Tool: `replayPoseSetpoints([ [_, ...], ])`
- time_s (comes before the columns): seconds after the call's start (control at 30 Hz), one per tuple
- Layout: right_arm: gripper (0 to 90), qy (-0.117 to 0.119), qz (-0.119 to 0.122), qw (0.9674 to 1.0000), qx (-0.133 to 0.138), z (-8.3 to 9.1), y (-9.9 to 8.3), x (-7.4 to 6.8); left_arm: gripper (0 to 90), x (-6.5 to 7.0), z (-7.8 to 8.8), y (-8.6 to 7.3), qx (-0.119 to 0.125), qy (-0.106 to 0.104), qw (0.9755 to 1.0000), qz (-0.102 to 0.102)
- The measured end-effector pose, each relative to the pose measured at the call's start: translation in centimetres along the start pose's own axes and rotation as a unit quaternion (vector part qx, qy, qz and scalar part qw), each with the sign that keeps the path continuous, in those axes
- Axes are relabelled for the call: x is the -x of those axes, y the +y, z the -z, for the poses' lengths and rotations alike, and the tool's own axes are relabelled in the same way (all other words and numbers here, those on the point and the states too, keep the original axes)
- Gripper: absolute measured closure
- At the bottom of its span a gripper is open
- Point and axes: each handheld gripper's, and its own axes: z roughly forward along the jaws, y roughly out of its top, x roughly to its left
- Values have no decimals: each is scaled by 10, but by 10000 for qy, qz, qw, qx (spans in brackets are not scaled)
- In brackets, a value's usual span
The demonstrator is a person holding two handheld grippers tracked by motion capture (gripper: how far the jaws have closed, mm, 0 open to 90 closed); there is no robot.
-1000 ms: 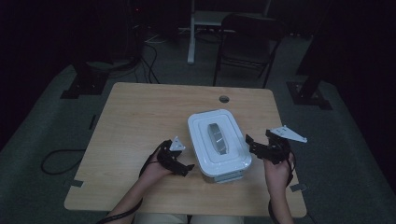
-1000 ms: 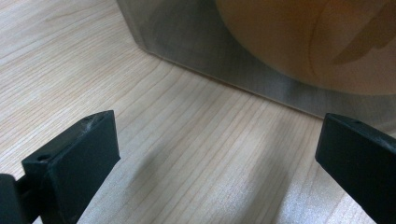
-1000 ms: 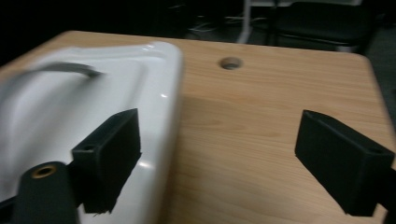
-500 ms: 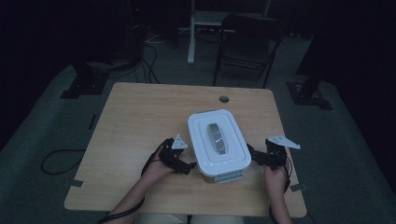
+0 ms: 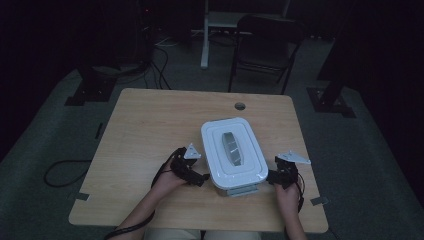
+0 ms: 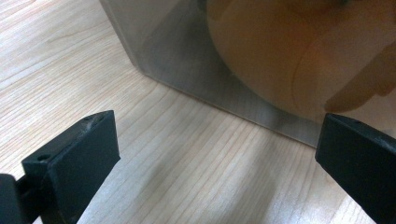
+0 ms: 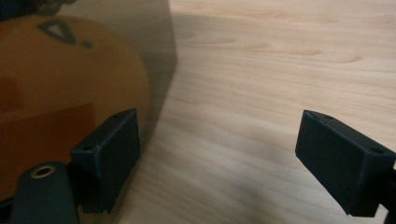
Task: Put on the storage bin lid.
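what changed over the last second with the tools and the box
Both tools closed in on the lidded container: the right tool dropped back and inward to its near right corner, the left tool edged up to its left side. Both are open, gripping nothing. The container and table stayed put.

White lidded container with grey handle, light wood-grain table, black hand-held gripper jaws

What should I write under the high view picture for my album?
Two open grippers flank a white lidded box on a wooden table.
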Motion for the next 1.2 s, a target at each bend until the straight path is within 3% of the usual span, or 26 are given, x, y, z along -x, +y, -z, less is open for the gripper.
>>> replayPoseSetpoints([
  [0.17, 136, 188, 99, 9998, -44, -1, -3, -12, 2, -6, 5, -5, -26, 82, 10000, 32],
  [0.37, 137, 65, 253, 9996, -86, 1, -5, -28, 2, -12, 11, -11, -7, 152, 9998, 105],
  [0.43, 147, 60, 268, 9996, -73, 2, -5, -32, 2, -13, 12, -12, 9, 158, 9998, 126],
  [0.57, 145, 270, 234, 9993, -66, 1, -5, -35, 2, -18, 16, -15, -20, 244, 9996, 145],
  [0.67, 136, 243, 309, 9992, -78, 0, -5, -37, 2, -20, 18, -17, 15, 227, 9996, 191],
  [0.8, 121, 336, 216, 9992, -37, -2, -6, -32, 2, -21, 20, -18, 6, 242, 9995, 187],
  [0.83, 121, 155, 265, 9995, -23, -1, -7, -30, 2, -22, 21, -20, 18, 258, 9994, 217],
  [0.97, 121, -79, 252, 9996, -64, -3, -9, -21, 2, -27, 24, -24, 45, 315, 9990, 299],
  [1.2, 121, -239, 242, 9994, -111, -8, -5, -8, 2, -30, 32, -26, 187, 440, 9978, 455],
])
